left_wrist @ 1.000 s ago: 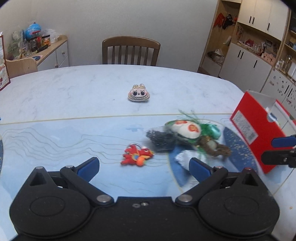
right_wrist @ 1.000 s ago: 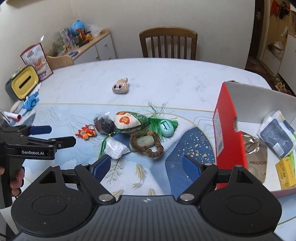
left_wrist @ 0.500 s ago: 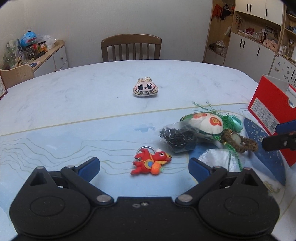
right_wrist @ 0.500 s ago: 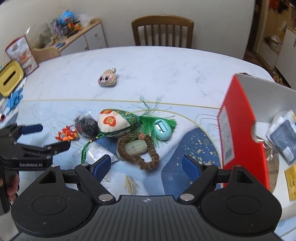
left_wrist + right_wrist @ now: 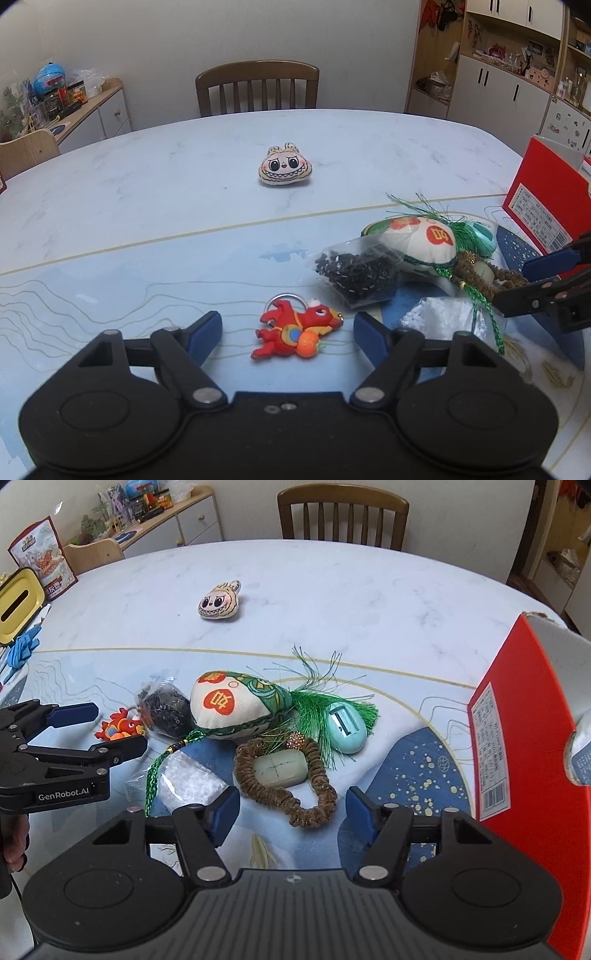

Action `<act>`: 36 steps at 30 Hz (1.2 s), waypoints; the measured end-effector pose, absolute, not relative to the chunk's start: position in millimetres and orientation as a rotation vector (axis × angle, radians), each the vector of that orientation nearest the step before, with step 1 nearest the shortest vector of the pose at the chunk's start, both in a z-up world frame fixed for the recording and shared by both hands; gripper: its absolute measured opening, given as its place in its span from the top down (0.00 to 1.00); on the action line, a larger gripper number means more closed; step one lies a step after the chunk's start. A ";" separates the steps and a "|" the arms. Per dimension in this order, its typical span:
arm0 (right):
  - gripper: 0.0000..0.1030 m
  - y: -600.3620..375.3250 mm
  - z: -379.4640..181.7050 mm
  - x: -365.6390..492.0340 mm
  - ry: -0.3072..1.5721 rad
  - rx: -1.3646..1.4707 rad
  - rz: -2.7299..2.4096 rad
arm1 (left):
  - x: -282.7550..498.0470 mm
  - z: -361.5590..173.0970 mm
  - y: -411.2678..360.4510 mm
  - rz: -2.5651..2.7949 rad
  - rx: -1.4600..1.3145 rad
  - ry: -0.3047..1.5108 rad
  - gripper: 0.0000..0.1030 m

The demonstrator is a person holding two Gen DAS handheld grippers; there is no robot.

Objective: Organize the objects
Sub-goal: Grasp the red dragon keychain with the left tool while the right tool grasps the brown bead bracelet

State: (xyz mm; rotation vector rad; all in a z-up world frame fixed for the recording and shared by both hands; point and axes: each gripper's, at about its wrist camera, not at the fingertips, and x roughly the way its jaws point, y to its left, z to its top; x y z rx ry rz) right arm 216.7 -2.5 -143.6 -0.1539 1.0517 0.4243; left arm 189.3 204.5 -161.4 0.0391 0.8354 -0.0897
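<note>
The left gripper [image 5: 288, 326] has moved closer: its wide-open, empty blue fingers now flank the small red dragon keyring [image 5: 295, 329] on the pale blue table [image 5: 147, 206]. The right gripper [image 5: 290, 806], equally spread and empty, has dropped nearer the brown beaded bracelet [image 5: 284, 797] beside the red cardboard box [image 5: 524, 746].

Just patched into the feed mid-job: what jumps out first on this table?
A tangle of trinkets sits mid-table: an embroidered sachet with green tassels, a brown beaded bracelet around a pale green stone, and a teal egg-shaped case. The open left tool brackets a red dragon keychain. A grinning plush face lies alone farther back; a red box stands at the right.
</note>
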 end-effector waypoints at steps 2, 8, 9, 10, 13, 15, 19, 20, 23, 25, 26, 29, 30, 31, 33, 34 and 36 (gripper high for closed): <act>0.39 -3.1 -145.5 218.6 1.065 -0.144 0.421 | 190.8 -162.5 203.7 -0.090 0.040 0.839 0.28; 0.49 -3.0 -145.8 221.4 1.074 -0.123 0.424 | 192.0 -164.6 202.8 -0.089 0.049 0.837 0.38; 0.51 -2.8 -145.6 221.1 1.073 -0.123 0.424 | 191.9 -164.7 202.6 -0.092 0.050 0.836 0.40; 0.53 -2.6 -145.5 220.9 1.072 -0.123 0.424 | 191.8 -164.7 202.2 -0.094 0.051 0.835 0.41; 0.60 -2.4 -145.7 219.8 1.073 -0.119 0.424 | 191.9 -164.9 201.1 -0.099 0.054 0.833 0.45; 0.66 -2.1 -145.3 218.4 1.073 -0.118 0.423 | 192.4 -165.0 200.9 -0.102 0.053 0.831 0.50; 0.72 -3.9 -143.0 216.2 1.073 -0.092 0.419 | 191.9 -163.9 199.7 -0.105 0.057 0.831 0.54; 0.77 -4.6 -141.9 215.8 1.073 -0.085 0.415 | 191.9 -163.4 199.6 -0.104 0.056 0.833 0.54; 0.82 -7.2 -137.7 214.8 1.070 -0.061 0.413 | 192.2 -162.1 201.2 -0.092 0.044 0.842 0.54; 0.87 -8.3 -134.1 213.3 1.063 -0.058 0.410 | 191.8 -161.1 203.7 -0.085 0.030 0.848 0.54; 0.89 -8.9 -132.3 212.5 1.059 -0.057 0.409 | 191.7 -160.7 204.8 -0.084 0.024 0.850 0.54; 0.92 -12.0 -125.0 209.0 1.042 -0.044 0.411 | 188.9 -157.3 205.5 -0.083 0.022 0.850 0.54; 0.93 -13.5 -122.1 207.3 1.037 -0.038 0.413 | 188.0 -156.0 205.8 -0.082 0.020 0.851 0.55; 0.93 -15.0 -119.0 205.5 1.029 -0.032 0.416 | 186.9 -154.1 206.2 -0.081 0.014 0.851 0.55; 0.96 -18.3 -112.0 202.0 1.015 -0.020 0.418 | 184.3 -149.3 206.9 -0.085 -0.003 0.850 0.55; 0.96 -20.2 -107.9 200.2 1.008 -0.011 0.422 | 183.1 -146.7 206.8 -0.086 -0.008 0.852 0.55; 0.96 -24.0 -98.4 196.0 0.990 0.005 0.424 | 180.5 -140.5 206.1 -0.089 -0.015 0.851 0.55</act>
